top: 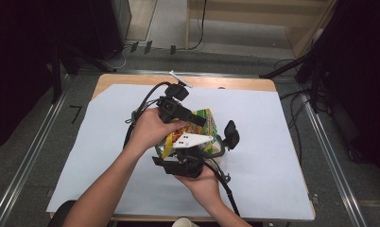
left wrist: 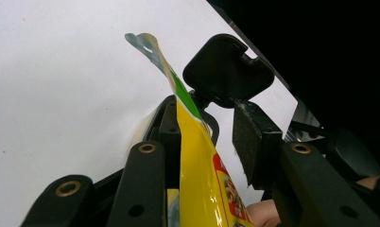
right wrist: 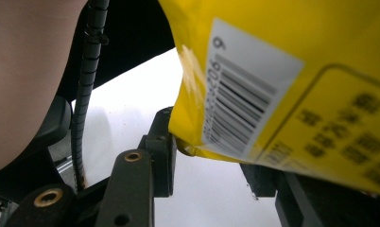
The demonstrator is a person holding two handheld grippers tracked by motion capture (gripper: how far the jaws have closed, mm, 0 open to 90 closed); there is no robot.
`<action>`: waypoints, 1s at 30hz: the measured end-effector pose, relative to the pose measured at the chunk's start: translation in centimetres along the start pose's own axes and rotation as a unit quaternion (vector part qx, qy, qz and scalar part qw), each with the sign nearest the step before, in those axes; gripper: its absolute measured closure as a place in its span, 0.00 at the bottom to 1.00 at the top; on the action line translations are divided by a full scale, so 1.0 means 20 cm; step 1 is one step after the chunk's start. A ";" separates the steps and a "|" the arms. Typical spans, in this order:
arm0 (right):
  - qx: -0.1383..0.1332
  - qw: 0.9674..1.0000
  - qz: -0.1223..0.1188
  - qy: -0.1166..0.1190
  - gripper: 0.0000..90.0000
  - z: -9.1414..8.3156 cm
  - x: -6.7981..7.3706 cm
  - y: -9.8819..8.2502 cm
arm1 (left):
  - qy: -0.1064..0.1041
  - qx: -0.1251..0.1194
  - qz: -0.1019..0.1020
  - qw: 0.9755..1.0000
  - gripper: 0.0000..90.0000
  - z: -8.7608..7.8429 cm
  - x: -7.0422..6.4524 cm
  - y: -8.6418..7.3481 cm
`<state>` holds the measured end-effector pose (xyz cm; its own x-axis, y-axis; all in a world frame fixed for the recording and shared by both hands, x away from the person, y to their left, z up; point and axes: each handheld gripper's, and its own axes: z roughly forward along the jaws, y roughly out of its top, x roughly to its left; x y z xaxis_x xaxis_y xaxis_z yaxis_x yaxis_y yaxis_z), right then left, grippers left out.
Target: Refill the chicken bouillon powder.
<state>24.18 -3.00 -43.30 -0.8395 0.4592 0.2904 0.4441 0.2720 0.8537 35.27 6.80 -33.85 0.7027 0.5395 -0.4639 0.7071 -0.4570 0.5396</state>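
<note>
High view | yellow snack bag (top: 204, 124) at table centre, between both grippers | left gripper (top: 197, 120) at its 11 o'clock, right gripper (top: 216, 144) at its 5 o'clock, equally near | left gripper view: bag's edge runs 6-to-12 o'clock between spread jaws, left pad (left wrist: 170, 142) touching; pinch unconfirmed | right gripper view: bag (right wrist: 292, 80) between jaws, grip unclear.

Yellow packet: obscured and cropped portions

In the high view, the hands and both grippers are covering most of the yellow packet (top: 203, 124), leaving its print too small to read. In the right gripper view, the top and right picture edges are cropping the packet (right wrist: 292, 71); the characters beside its barcode label (right wrist: 242, 99) are blurring, and the packet is hiding the jaw behind its lower edge. In the left gripper view, the bottom edge is cutting the packet (left wrist: 197, 170) off.
</note>
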 end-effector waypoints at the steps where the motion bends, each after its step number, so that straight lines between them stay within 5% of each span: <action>1: 0.000 1.000 0.000 0.000 0.69 0.00 0.00 0.00 | 0.000 -0.001 0.001 1.000 0.74 0.00 0.00 0.00; 30: 0.009 1.000 -0.007 0.002 0.73 0.00 0.01 0.01 | 0.008 0.002 0.007 1.000 0.78 -0.01 -0.01 0.00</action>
<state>24.06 -2.84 -43.08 -0.8467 0.4523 0.2804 0.4380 0.2930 0.8499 35.20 6.84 -33.67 0.7109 0.5439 -0.4458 0.6978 -0.4668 0.5433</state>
